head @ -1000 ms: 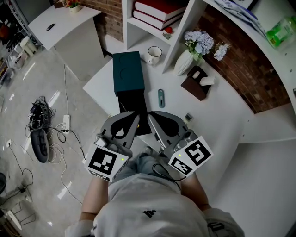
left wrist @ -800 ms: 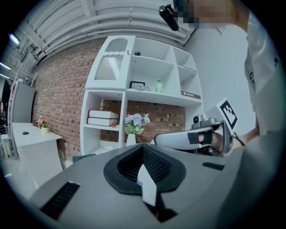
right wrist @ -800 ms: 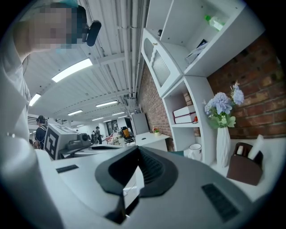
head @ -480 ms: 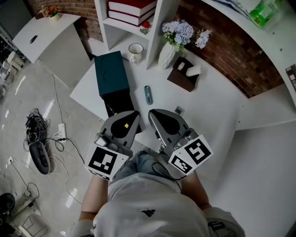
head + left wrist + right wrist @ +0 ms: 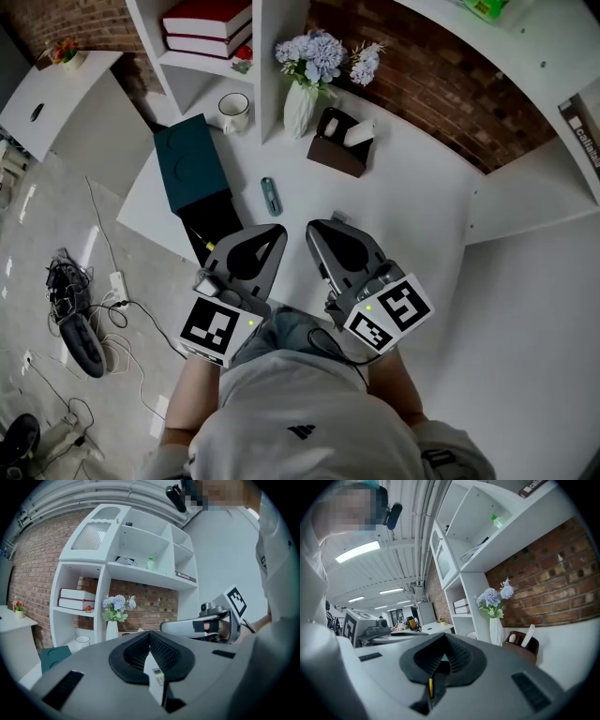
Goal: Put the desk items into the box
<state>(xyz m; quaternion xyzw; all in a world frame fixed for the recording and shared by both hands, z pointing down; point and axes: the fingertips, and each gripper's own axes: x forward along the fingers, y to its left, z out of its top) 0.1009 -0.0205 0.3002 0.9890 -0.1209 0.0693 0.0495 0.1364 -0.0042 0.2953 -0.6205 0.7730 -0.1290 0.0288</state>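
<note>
A dark teal box [image 5: 190, 169] lies on the white desk [image 5: 412, 216], its black open part [image 5: 214, 223] toward me. A small teal item [image 5: 271, 196] lies just right of the box. Another small item [image 5: 338, 219] peeks out at my right gripper's tip. My left gripper [image 5: 278, 231] and right gripper [image 5: 312, 229] hover side by side over the desk's near edge, both shut and empty. In the left gripper view the jaws [image 5: 150, 634] meet in a seam. The right gripper view shows the same at its jaws [image 5: 443, 637].
A white mug [image 5: 232, 112], a white vase of flowers [image 5: 302, 105] and a brown tissue holder [image 5: 339, 153] stand at the back by the shelf unit [image 5: 262, 56]. Red books [image 5: 206, 23] lie on a shelf. Cables [image 5: 80, 300] lie on the floor, left.
Both grippers have swung to the right along the desk, still shut and side by side. In the head view the box, mug and vase have slid to the left.
</note>
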